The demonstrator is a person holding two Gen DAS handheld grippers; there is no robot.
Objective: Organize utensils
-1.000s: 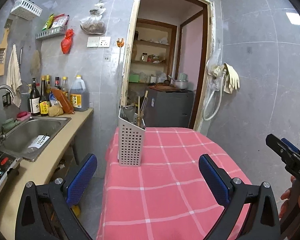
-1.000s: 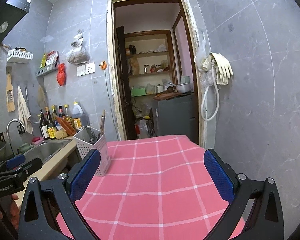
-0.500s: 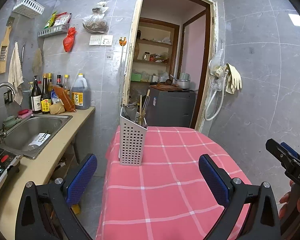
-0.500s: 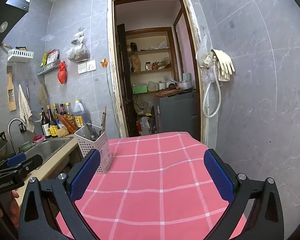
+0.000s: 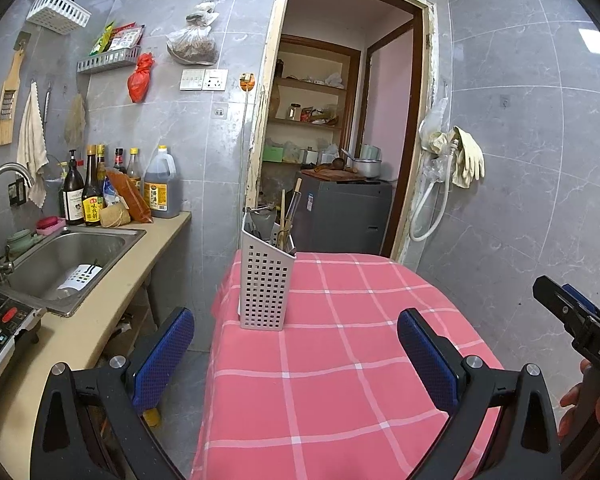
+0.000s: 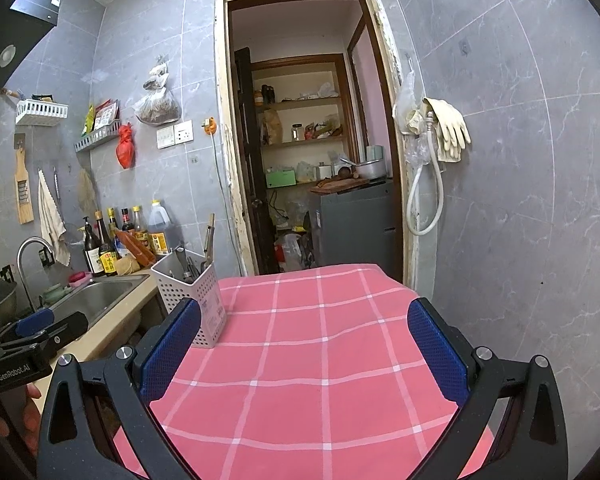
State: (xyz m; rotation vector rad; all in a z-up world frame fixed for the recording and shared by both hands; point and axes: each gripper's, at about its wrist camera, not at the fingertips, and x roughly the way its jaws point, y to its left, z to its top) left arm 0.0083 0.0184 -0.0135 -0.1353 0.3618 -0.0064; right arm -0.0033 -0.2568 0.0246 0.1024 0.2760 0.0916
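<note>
A white perforated utensil holder point(image 5: 266, 286) stands upright at the far left of the pink checked tablecloth point(image 5: 340, 352); it also shows in the right wrist view point(image 6: 194, 300). It holds several utensils point(image 5: 286, 220), among them wooden chopsticks and metal pieces. My left gripper point(image 5: 296, 356) is open and empty, held above the near part of the table, short of the holder. My right gripper point(image 6: 304, 348) is open and empty above the table, with the holder just beyond its left finger point(image 6: 170, 348).
A beige counter point(image 5: 100, 300) with a steel sink point(image 5: 64, 256) and several bottles point(image 5: 100, 196) runs along the left. An open doorway point(image 5: 340, 140) lies behind the table. A grey tiled wall point(image 5: 540, 180) with hanging gloves closes the right side.
Both views have tilted up slightly, so the table and holder sit a little lower in frame. Both grippers stay open and empty.
</note>
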